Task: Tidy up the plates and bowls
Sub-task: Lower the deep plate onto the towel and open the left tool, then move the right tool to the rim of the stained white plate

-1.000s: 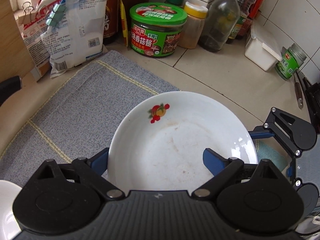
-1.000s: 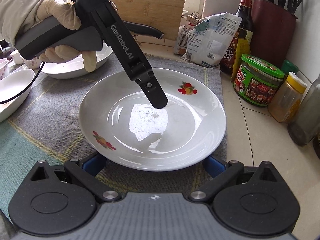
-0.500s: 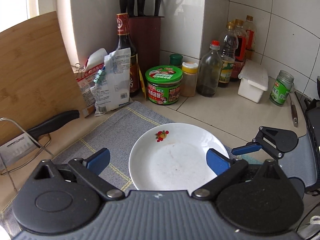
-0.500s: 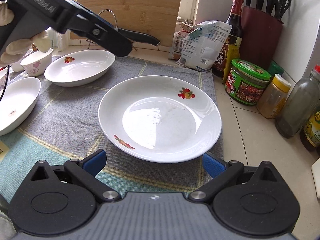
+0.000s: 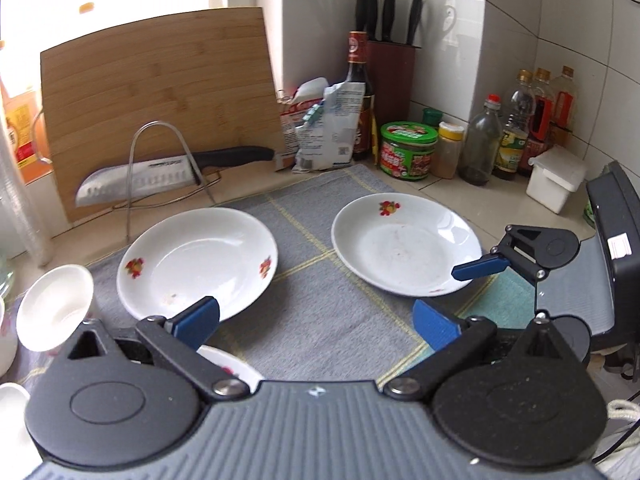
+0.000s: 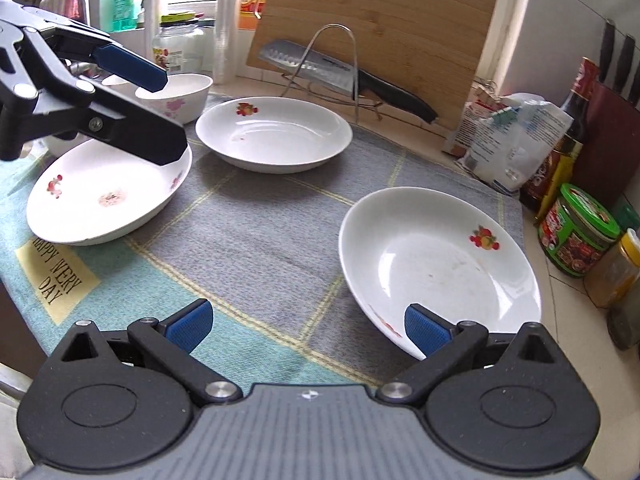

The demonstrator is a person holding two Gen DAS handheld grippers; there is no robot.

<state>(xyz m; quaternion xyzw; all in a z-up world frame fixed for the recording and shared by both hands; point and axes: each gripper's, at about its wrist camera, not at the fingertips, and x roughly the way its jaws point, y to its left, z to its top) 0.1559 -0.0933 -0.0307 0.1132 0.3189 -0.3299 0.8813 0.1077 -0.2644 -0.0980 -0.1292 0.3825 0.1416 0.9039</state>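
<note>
In the right wrist view, an open lane of grey checked cloth [image 6: 256, 240] is left at centre frame between three white fruit-patterned plates: lower right [image 6: 440, 264], upper centre [image 6: 276, 132], left [image 6: 104, 196]. The right edge is blocked by crowded jars and bottles [image 6: 576, 232].

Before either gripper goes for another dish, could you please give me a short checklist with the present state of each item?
1. Left gripper free of load: ok, jaws wide, nothing between the pads.
2. Right gripper free of load: ok, jaws wide; one pad overlaps the near rim of the white fruit-print plate on the right without clamping it.
3. That plate lies flat on the grey checked cloth: ok.
4. White deep plate at the back unobstructed: ok, nothing on it.
5. White plate at the left unobstructed: not ok, the left gripper's fingers hang over it.
6. Steel kitchen knife out of the way: ok, in its wire stand behind the cloth.
</note>
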